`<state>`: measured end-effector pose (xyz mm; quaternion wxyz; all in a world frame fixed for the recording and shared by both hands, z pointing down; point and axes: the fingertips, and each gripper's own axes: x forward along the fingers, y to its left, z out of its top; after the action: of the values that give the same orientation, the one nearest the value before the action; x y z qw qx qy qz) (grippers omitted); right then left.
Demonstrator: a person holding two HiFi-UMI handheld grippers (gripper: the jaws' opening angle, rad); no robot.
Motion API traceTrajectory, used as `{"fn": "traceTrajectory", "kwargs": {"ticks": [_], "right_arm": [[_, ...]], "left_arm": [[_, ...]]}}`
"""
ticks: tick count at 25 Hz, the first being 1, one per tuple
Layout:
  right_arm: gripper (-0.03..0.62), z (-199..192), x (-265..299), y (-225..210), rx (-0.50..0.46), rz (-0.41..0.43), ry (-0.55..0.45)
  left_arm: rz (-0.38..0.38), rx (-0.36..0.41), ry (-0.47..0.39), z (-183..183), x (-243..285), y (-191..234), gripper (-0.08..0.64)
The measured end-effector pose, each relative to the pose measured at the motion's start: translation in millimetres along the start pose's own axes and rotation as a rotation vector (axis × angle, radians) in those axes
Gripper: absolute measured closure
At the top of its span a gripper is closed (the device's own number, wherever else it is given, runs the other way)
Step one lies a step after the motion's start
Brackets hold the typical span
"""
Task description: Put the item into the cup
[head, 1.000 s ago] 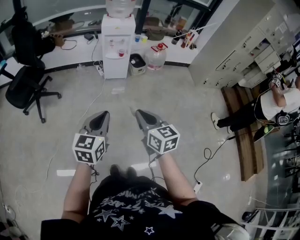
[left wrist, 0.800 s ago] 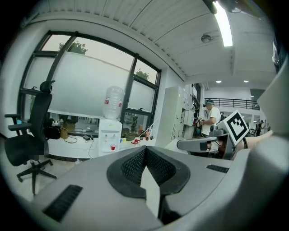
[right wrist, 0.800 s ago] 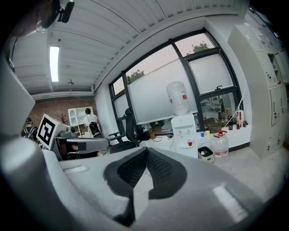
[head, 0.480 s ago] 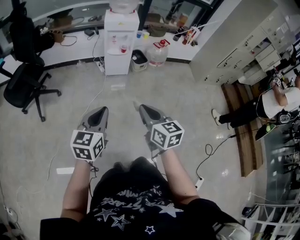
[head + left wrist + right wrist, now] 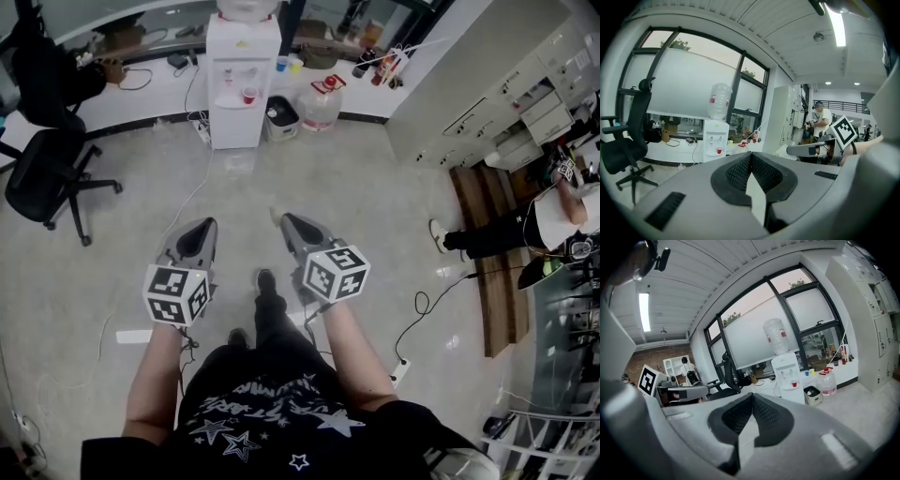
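Note:
Both grippers are held out over a grey floor, side by side at waist height. In the head view my left gripper [image 5: 206,225] is shut and holds nothing. My right gripper [image 5: 285,219] is shut and empty too. The left gripper view shows its jaws closed together [image 5: 751,155]; so does the right gripper view [image 5: 752,397]. A small red cup [image 5: 248,96] stands in the bay of a white water dispenser [image 5: 242,56] straight ahead. No item for the cup shows in any view.
A black office chair [image 5: 47,173] stands at the left. A water jug [image 5: 321,105] and a small bin [image 5: 278,122] sit right of the dispenser. White cabinets [image 5: 487,89] and a seated person [image 5: 525,225] are at the right. Cables [image 5: 420,314] lie on the floor.
The person has stepped forward: one leg and shoe now reach out between the grippers. The dispenser sits slightly nearer. Both grippers stay shut.

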<state>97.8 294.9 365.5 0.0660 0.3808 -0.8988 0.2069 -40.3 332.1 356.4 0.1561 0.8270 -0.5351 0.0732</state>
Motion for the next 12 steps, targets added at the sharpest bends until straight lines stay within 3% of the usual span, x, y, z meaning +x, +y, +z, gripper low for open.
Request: {"fn": "traceTrajectory", "kwargs": {"ticks": [12], "right_arm": [[0.592,39.8,80.9,-82.1,0.028,0.068,0.034]], "left_arm": [[0.043,-0.008,0.032,25.6,102.4,32.2,0.552]]}}
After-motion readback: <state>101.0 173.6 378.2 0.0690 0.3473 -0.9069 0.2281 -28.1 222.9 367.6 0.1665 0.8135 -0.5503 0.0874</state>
